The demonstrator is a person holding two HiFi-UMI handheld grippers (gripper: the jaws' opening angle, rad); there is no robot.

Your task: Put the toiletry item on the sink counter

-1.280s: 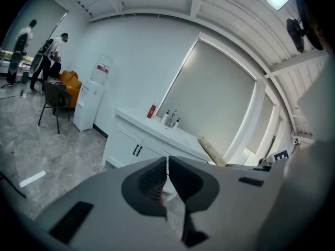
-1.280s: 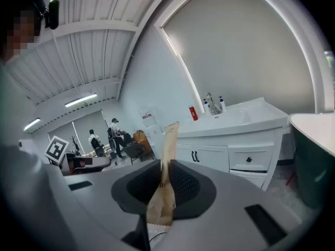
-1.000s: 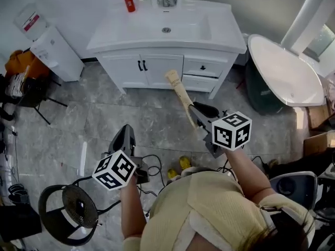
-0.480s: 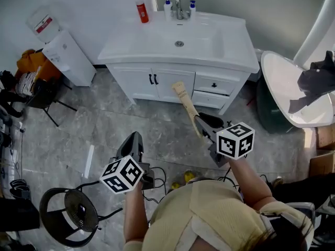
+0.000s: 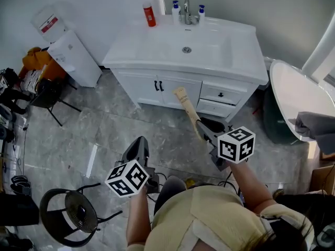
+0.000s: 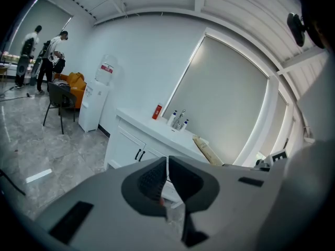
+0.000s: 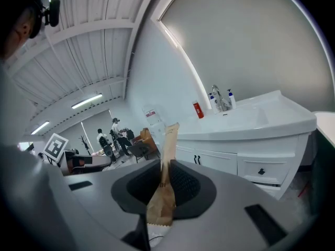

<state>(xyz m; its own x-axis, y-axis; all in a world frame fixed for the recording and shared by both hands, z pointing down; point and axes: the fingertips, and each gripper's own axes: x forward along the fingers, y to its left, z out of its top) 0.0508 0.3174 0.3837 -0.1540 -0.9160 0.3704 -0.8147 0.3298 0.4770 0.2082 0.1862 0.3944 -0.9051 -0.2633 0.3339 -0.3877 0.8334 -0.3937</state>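
Two closed grippers: right gripper (image 5: pixel 203 129) clamps the tan paper-sleeved toiletry item (image 5: pixel 187 110) short of the sink counter (image 5: pixel 152 48); left gripper (image 5: pixel 137 146) empty.

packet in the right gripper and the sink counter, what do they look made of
The packet is tan and matte with a zigzag crimped end, so it is most likely kraft paper; what is inside does not show. The sink counter is smooth white with a soft sheen, and the basin is moulded into it. It is probably ceramic or cast resin; the look alone cannot settle which.
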